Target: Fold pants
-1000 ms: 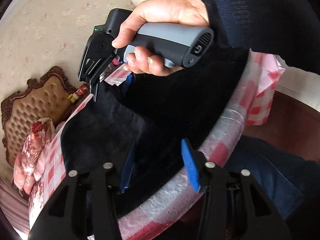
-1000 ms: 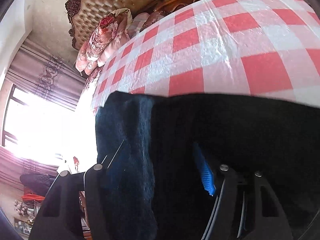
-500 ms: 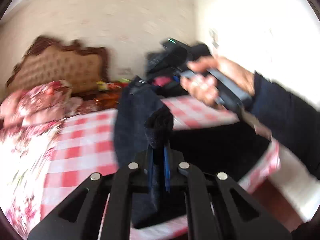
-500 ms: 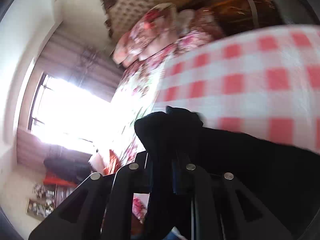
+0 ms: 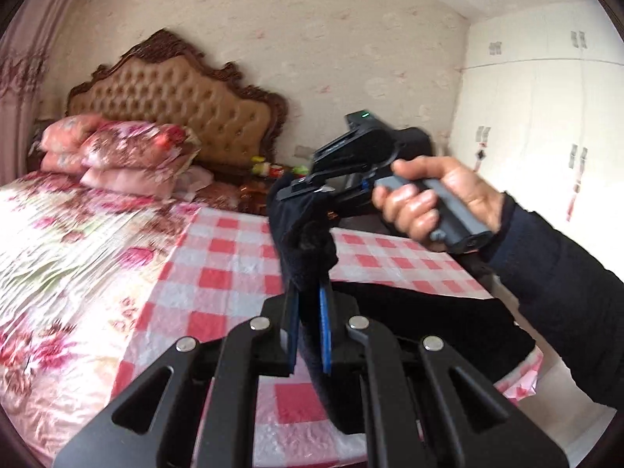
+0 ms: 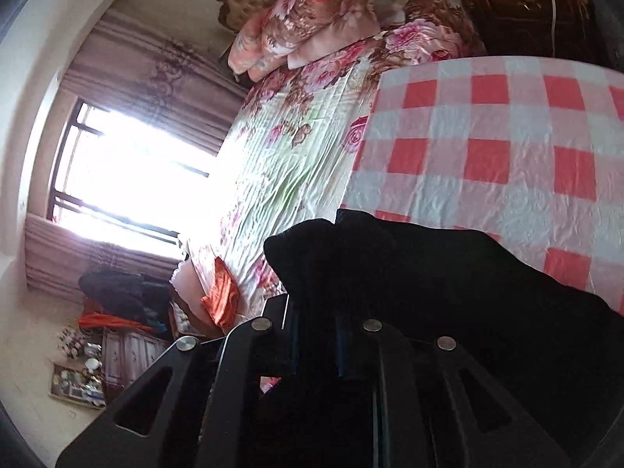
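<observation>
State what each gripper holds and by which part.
Both hold the dark pants. The left gripper and the right gripper each pinch a bunched fold of its edge; which part of the pants cannot be told.

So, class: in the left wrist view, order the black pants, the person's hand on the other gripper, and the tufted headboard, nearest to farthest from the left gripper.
1. Black pants: clamped in the left gripper.
2. Person's hand: ahead, to the right.
3. Tufted headboard: far left, against the wall.

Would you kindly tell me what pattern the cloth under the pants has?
Red-and-white checks on the cloth, clearest in the right wrist view.
</observation>
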Demonstrator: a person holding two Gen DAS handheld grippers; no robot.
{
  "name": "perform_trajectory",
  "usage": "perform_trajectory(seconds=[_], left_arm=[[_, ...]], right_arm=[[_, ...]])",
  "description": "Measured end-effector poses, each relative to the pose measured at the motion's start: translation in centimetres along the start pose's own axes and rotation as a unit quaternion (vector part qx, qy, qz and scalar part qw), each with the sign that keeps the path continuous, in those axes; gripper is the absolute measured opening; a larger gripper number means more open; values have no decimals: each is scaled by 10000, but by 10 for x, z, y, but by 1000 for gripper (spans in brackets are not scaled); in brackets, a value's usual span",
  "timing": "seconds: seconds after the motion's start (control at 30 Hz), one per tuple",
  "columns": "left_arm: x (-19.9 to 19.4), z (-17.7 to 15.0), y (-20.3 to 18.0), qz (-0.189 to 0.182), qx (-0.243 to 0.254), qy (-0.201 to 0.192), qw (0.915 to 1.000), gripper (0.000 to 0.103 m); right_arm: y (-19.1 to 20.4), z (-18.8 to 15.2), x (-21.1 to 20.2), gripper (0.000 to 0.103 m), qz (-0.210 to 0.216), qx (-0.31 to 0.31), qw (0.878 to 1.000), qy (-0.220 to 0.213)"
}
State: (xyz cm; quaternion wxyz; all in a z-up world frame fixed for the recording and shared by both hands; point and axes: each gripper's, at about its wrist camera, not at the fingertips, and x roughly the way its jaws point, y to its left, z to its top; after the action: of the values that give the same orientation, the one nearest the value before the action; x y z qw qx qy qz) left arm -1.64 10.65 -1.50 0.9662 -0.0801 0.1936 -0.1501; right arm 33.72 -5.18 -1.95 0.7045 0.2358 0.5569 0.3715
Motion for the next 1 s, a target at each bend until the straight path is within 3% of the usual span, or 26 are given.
perform_trajectory(seconds=[0.2,0.33,0.5,0.57,0.67,0.73,0.8,0.87,1.0], left_arm=[[7,-4,-38,-469,418,-24,9980,9],[20,-12,-82,-515,982,58,9938,9],[51,-57,-168,-383,2042,226,9779,9],[70,-90,-205,-261,2660,351,9630,9],[95,-131,-236,-230,3187,686,9451,9],[109,-150,-244,-216,3328,887,9386,9],[125,-173,-252,-87,3592,1142,9262,9],[131,-185,-259,31,3750,1222,9189,9],[130,-183,-266,220,3849,1021,9170,9]], right_arm=[[-22,-6,-44,16,185,166,9993,-297],[-47,-19,-74,16,198,273,9983,-480],[-106,-51,-120,16,191,590,9944,-853],[-142,-69,-135,16,167,917,9905,-1007],[-194,-94,-145,16,-138,1282,9850,-1145],[-226,-104,-138,16,-228,1533,9817,-1105],[-253,-109,-125,16,-296,1689,9799,-1021],[-264,-110,-115,16,-305,1726,9797,-969],[-243,-107,-125,16,-311,1279,9843,-1173]])
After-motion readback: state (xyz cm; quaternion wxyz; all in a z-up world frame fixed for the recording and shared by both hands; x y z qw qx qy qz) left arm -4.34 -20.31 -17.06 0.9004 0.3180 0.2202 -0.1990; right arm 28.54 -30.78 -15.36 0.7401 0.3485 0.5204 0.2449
